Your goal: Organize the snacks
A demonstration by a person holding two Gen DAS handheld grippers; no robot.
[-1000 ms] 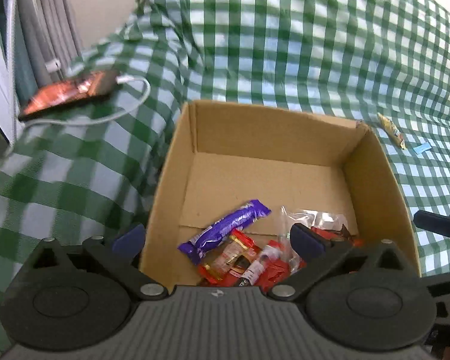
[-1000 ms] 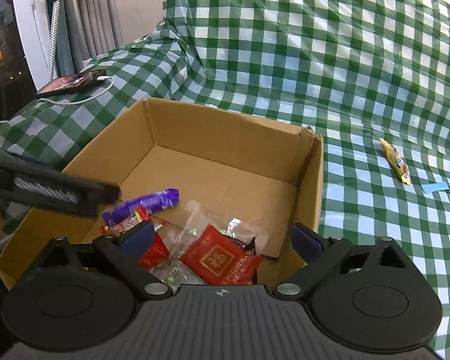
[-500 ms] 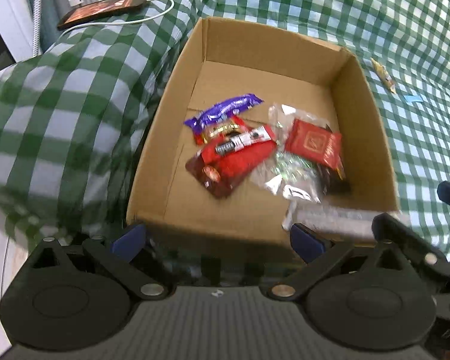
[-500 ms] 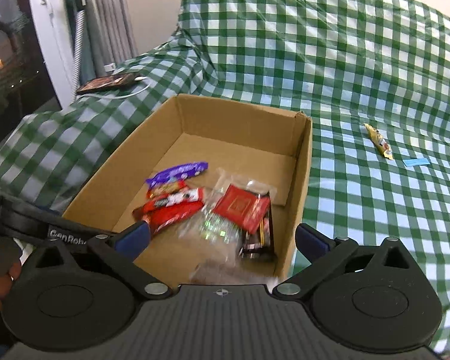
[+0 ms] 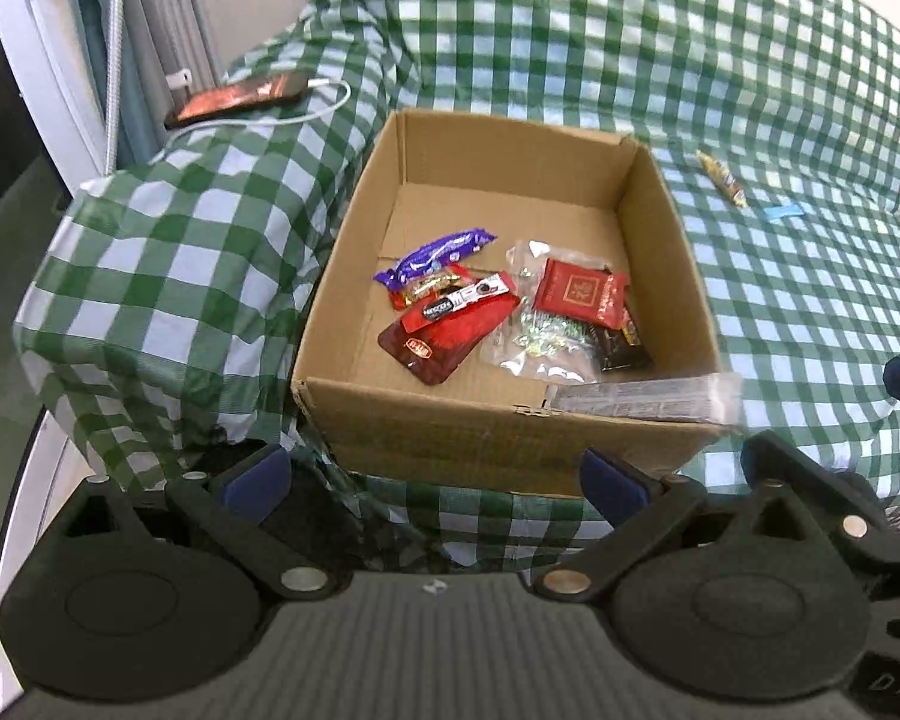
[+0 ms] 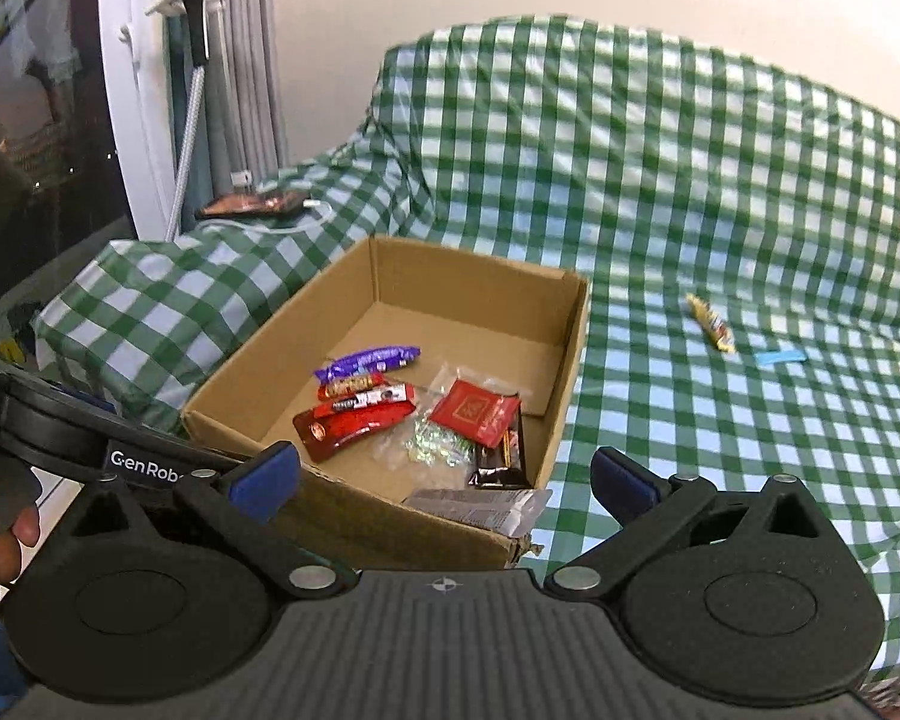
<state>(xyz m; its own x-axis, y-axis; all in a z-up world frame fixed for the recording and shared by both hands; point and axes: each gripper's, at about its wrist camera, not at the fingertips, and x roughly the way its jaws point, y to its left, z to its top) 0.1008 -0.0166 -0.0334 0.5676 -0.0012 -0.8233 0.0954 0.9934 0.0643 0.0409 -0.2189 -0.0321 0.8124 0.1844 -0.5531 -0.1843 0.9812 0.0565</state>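
An open cardboard box (image 5: pixel 354 252) (image 6: pixel 570 360) sits on a green-checked cloth. In it lie several snacks: a purple bar (image 5: pixel 435 255) (image 6: pixel 369 360), red packets (image 5: pixel 444 330) (image 6: pixel 348 426), a red square pouch (image 5: pixel 579 294) (image 6: pixel 474 414), a clear bag (image 5: pixel 540 339) and a dark packet (image 6: pixel 498 468). A grey wrapper (image 5: pixel 648 399) (image 6: pixel 480 507) rests on the box's near rim. My left gripper (image 5: pixel 432 477) is open and empty, short of the box. My right gripper (image 6: pixel 444 477) is open and empty at the box's near corner. A yellow bar (image 6: pixel 711 324) (image 5: pixel 720 177) lies on the cloth at the right.
A small blue piece (image 6: pixel 780 356) (image 5: pixel 783 211) lies beside the yellow bar. A phone (image 5: pixel 237 99) (image 6: pixel 252 204) on a white cable lies on the left armrest. A white frame and curtains (image 6: pixel 150 90) stand at the left. The left gripper's body (image 6: pixel 60 420) shows at the right view's left edge.
Both grippers have pulled back and up from the box, so the whole box and its near wall now show. Both stayed open and empty.
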